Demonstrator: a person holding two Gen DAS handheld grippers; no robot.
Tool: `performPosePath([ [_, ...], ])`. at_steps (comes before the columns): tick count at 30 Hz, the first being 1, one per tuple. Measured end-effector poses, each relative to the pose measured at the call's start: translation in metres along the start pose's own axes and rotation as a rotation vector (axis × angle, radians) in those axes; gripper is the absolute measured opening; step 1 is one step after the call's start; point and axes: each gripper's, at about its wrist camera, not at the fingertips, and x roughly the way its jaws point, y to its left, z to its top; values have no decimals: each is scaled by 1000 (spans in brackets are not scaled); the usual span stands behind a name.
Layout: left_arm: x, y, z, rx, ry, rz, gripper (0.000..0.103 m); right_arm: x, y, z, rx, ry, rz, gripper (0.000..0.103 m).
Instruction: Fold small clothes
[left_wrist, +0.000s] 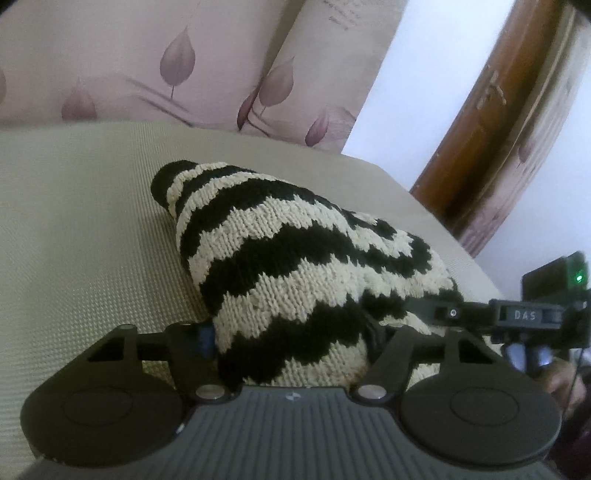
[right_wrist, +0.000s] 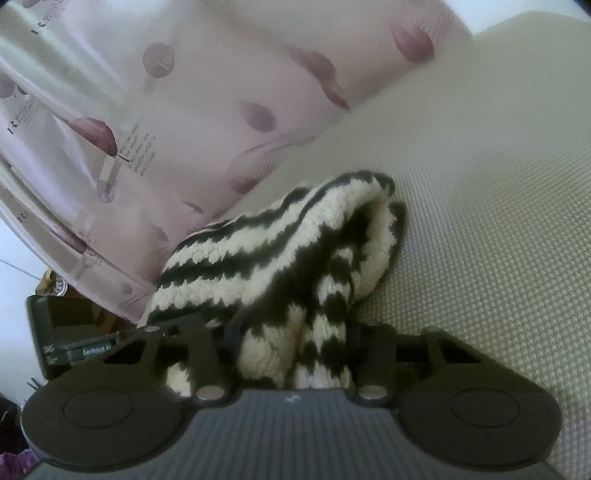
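We see the knit garment (left_wrist: 295, 266), black and cream zigzag stripes, bunched up on a beige woven mat (left_wrist: 81, 229). What kind of small garment it is we cannot tell.

Left wrist view: the left tool (left_wrist: 295, 343) has the near end of the knit between its fingers, both arms pressing the fabric, so it is gripping the knit. The garment rises from the tool into a hump and tapers to a dark tip at its far end. The right tool (left_wrist: 517, 317) enters from the right edge, touching the knit's right side. Left of the garment the mat is bare, wide room there. To the right the mat edge runs close by the garment, little room. Past that edge we see a white wall (left_wrist: 424, 74) and a brown wooden door frame (left_wrist: 491, 122). A pink curtain (left_wrist: 147, 62) with leaf print hangs behind the mat's far edge.

Right wrist view: the right tool (right_wrist: 291, 350) is clamped on a gathered fold of the knit (right_wrist: 280, 254), with fabric spilling over both fingers. The far end is doubled over, showing a thick rounded edge. Right of the knit the mat (right_wrist: 480, 221) is bare, lots of room. On the left the left tool (right_wrist: 74, 332) sits just beside the knit, with the curtain (right_wrist: 184, 92) close behind it, tight there.
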Motion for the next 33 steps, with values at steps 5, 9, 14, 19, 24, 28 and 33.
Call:
performPosePath([
  [5,-9,-11,-1,37,-11,39,66,-6,8,-3,2,-22,-6,40],
  [9,-15,-14,-3,47,-11,54,65,-10,15,-6,8,-33,-6,39],
  [14,-27,-14,-7,51,-10,75,65,-14,29,-11,14,-40,7,38],
  [19,-49,-12,-12,51,-14,99,64,-15,49,-19,14,-41,17,37],
  [24,-75,-12,-19,43,-24,121,63,-16,71,-30,31,-42,38,37],
  [28,-104,-8,-25,34,-28,130,63,-17,92,-43,46,-41,61,36],
  [33,-145,-5,-33,37,-43,144,63,-21,122,-61,47,-45,97,36],
])
